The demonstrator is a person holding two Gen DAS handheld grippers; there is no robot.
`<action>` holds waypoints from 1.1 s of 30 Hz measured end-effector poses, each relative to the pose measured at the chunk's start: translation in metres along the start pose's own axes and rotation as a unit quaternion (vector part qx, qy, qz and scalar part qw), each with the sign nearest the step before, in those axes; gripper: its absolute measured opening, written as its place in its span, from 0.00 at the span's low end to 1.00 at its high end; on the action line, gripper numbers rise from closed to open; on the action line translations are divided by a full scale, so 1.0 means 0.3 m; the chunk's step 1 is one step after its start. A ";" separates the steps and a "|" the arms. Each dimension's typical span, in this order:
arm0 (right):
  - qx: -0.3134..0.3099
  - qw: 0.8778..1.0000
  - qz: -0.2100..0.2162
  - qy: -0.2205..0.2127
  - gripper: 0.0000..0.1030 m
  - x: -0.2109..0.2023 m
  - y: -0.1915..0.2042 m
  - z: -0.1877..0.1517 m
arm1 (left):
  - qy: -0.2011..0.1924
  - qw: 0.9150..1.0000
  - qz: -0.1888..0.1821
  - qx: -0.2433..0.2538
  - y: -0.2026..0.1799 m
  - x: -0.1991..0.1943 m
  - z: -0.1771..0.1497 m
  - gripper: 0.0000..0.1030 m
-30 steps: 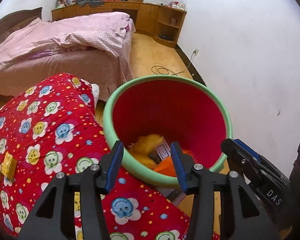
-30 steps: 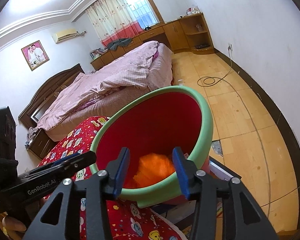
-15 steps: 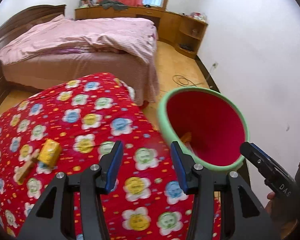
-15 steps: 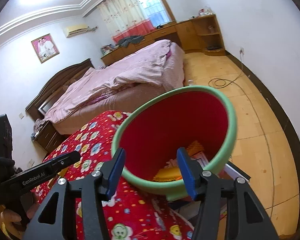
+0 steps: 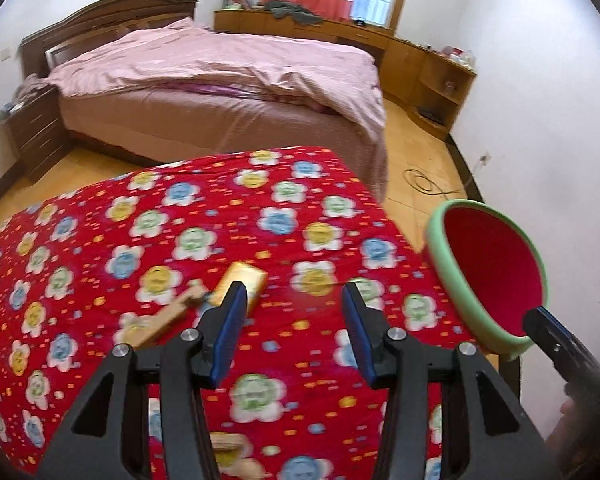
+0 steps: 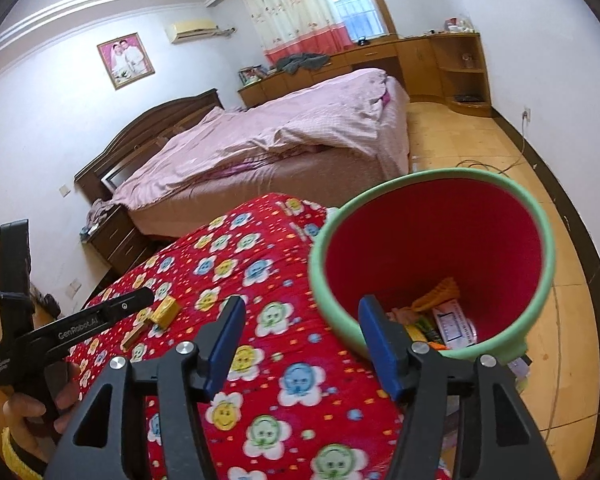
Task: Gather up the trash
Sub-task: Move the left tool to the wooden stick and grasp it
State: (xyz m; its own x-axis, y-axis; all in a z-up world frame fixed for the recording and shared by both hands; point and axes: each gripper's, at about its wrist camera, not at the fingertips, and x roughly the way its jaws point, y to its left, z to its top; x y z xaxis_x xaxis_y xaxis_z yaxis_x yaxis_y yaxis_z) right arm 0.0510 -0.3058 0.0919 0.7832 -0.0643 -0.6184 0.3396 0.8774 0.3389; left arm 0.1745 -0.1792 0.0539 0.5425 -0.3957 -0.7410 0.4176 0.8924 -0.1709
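Red flowered quilt [image 5: 284,216] soft, frame blurred: left hand-held gripper [image 5: 294,330] half-open, empty; right hand-held gripper [image 6: 302,340] opening, empty. Risk pinching fabric instead of yellow cardboard box [image 5: 242,282], mid-left; green-rimmed red bin [image 6: 432,256] close, could get knocked.

Home bedroom: unmade bed [image 5: 220,80], curtained window [image 6: 324,4], wooden dresser [image 6: 400,64].

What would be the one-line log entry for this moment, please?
left gripper: open, empty | right gripper: opening, empty | bin: holds trash | yellow box: on red quilt
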 end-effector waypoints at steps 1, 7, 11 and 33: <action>-0.001 1.000 0.002 0.002 0.61 0.006 0.012 -0.001 | 0.001 1.000 0.006 -0.003 0.025 0.001 -0.002 0.48; -0.009 1.000 0.008 0.013 0.61 0.030 0.063 -0.016 | 0.008 0.999 0.041 -0.007 0.127 0.026 -0.016 0.48; -0.011 1.000 0.008 0.020 0.61 0.041 0.079 -0.027 | 0.009 0.998 0.069 -0.004 0.173 0.044 -0.024 0.48; -0.012 0.997 0.020 0.069 0.61 0.135 0.141 -0.058 | 0.051 0.995 0.087 -0.011 0.282 0.151 -0.070 0.25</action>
State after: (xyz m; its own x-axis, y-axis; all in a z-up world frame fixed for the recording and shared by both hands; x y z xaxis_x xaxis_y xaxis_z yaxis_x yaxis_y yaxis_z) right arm 0.0881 -0.2630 0.0689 0.7159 0.0351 -0.6974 0.2963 0.8891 0.3489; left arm 0.2191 -0.1172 -0.0077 0.5287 -0.2120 -0.8219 0.3074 0.9504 -0.0474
